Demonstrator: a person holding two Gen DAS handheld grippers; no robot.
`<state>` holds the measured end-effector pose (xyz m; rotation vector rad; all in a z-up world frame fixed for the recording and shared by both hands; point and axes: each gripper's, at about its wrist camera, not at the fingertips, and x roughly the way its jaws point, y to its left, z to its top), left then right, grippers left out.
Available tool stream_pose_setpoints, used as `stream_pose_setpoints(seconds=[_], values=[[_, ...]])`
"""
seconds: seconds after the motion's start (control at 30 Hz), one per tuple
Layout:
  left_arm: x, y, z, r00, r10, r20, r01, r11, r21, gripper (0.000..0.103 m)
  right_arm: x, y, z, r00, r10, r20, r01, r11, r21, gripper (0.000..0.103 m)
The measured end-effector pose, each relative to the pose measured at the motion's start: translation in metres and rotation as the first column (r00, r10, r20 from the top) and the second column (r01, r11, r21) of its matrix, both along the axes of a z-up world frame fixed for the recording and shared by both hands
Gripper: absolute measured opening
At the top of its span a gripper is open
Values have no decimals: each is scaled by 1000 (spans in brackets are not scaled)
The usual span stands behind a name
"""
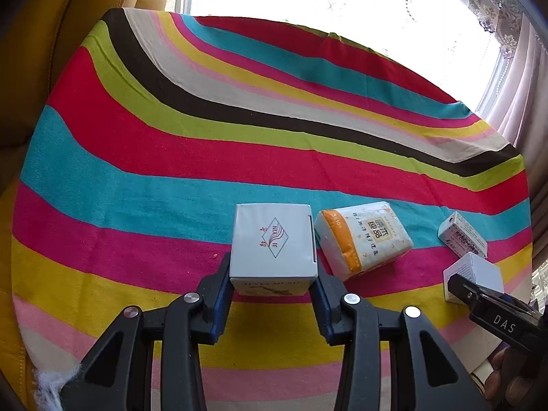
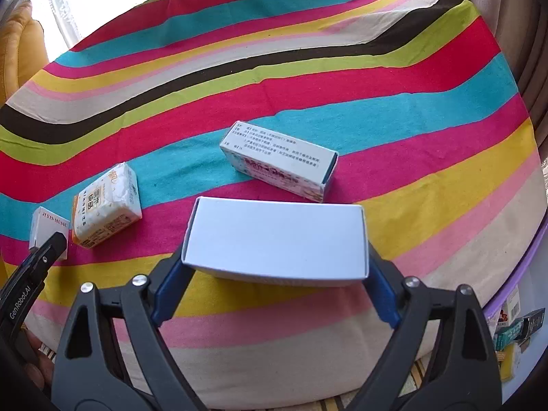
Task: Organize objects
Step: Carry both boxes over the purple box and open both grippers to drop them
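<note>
Boxes sit gripped in both hand-held grippers: the left hand-held gripper (image 1: 272, 286) clamps a square white box (image 1: 272, 245), the right hand-held gripper (image 2: 277, 274) a wider white box (image 2: 277, 238) crosswise. Tissue pack (image 1: 363, 238) lies just right of the square box on the striped surface (image 1: 171, 157); medicine carton (image 2: 279, 161) lies beyond the right one.

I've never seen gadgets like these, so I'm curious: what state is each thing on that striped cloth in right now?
Left gripper: shut on the cube box.
Cube box: closed, gripped on both sides by the fingers.
Right gripper: shut on the plain white box.
Plain white box: closed, held at both ends.
Tissue pack: sealed, lying flat, free.
Medicine box: lying on its side, untouched.
</note>
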<state>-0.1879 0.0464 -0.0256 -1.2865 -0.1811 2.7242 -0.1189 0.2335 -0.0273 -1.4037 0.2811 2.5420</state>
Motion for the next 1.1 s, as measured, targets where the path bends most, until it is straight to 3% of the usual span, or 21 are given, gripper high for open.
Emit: stream_pose_setpoints(seconds=[0.37, 0.73, 1.1], values=[[32, 18, 21, 998, -29, -56, 31, 999, 37, 42, 29, -1, 15, 998, 33, -51, -31, 999, 41, 89], [60, 66, 30, 986, -151, -63, 155, 986, 55, 42, 74, 28, 27, 997, -14, -75, 16, 1000, 20, 89], [82, 119, 34, 957, -285, -54, 288, 956, 63, 42, 125, 80, 37, 993, -97, -71, 98, 995, 8, 89]])
